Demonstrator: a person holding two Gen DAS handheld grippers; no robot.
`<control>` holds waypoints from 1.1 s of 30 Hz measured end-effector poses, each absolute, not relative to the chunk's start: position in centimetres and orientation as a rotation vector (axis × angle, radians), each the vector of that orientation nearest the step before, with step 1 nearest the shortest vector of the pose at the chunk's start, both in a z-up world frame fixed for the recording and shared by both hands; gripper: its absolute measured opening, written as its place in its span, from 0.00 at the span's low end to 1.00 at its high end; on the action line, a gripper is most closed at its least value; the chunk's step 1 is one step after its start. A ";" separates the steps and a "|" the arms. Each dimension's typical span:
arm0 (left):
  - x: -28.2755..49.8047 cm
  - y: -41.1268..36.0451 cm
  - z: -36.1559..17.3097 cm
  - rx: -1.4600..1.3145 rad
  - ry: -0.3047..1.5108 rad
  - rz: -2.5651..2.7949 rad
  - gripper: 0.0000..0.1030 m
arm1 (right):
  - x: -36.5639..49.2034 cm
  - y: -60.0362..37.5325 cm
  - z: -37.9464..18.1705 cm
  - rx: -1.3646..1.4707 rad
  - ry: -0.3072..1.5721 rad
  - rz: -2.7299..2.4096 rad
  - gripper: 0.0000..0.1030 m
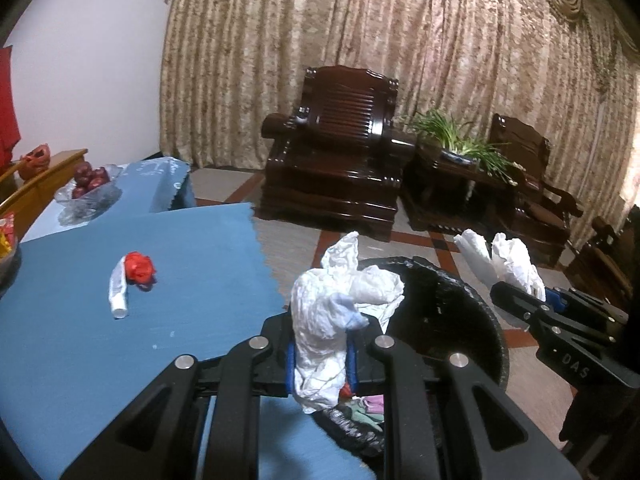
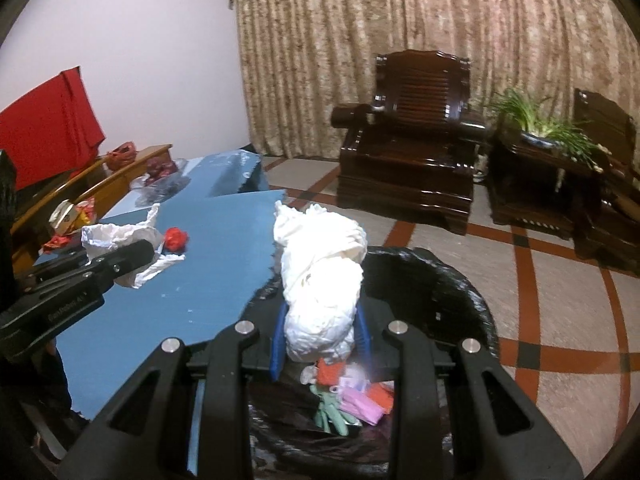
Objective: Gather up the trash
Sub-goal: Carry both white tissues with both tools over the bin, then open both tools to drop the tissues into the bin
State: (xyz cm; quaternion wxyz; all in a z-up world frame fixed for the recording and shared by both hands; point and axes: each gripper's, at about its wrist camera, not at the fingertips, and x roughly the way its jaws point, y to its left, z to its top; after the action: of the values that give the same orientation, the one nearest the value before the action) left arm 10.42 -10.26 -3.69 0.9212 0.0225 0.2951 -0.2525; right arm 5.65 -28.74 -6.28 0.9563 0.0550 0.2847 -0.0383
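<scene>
Above the black-lined round trash bin [image 2: 452, 280], the left gripper [image 1: 320, 350] and right gripper [image 2: 320, 344] each stand clamped on a crumpled white paper wad [image 1: 320, 320] [image 2: 320, 280], likely light, soft and compressible, best pinched mid-bulk.

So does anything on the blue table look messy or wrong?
Yes. A crumpled red wrapper and a white tube lie loose on the blue table, not yet in the black bin. Each claw grips a wad of white paper near the bin.
</scene>
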 end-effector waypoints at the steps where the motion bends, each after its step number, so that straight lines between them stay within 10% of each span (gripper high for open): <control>1: 10.6 -10.8 -3.9 0.052 0.610 -0.527 0.18 | 5.5 -29.3 -6.5 0.113 0.582 -0.091 0.27; 27: 15.0 -20.2 -9.6 0.153 0.705 -0.648 0.20 | 7.3 -35.8 -13.4 0.154 0.703 -0.235 0.30; 33: 16.2 -20.2 -10.2 0.115 0.736 -0.681 0.59 | 8.0 -35.9 -14.4 0.122 0.721 -0.256 0.66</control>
State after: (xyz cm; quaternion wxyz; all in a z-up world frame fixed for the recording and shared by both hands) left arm 16.17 -20.20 -10.23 0.8754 0.0549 0.3525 -0.3263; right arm 7.96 -35.93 -14.45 0.9259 0.0593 0.3515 -0.1249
